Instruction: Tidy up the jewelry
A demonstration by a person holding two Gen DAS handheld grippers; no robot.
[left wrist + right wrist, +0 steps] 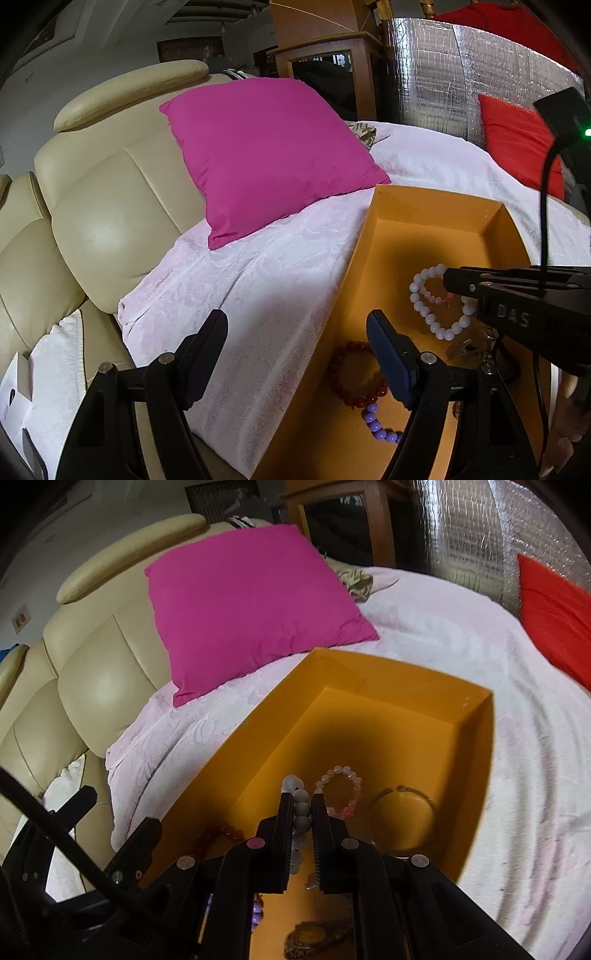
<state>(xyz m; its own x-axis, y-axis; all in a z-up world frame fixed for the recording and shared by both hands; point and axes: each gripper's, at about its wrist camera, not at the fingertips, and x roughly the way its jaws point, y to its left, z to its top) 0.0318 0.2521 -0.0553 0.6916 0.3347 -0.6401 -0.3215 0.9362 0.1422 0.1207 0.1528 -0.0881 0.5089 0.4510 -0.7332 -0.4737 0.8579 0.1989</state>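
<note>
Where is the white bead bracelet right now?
The white bead bracelet is pinched in the right gripper, held inside the orange box, just left of the pink bracelet; the left view shows it beside the red bracelet.

Right gripper [300, 808]: seen at lower centre of the frame, jaws closed on a white bead bracelet [300, 805], over an orange box [476, 760]. Inside the box: a pink bead bracelet [341, 790] just right of the fingers, a thin metal bangle [402, 819] further right, red beads [221, 834] at left. A magenta pillow [251, 605] is seen upper centre on a pale pink blanket [517, 701].
</note>
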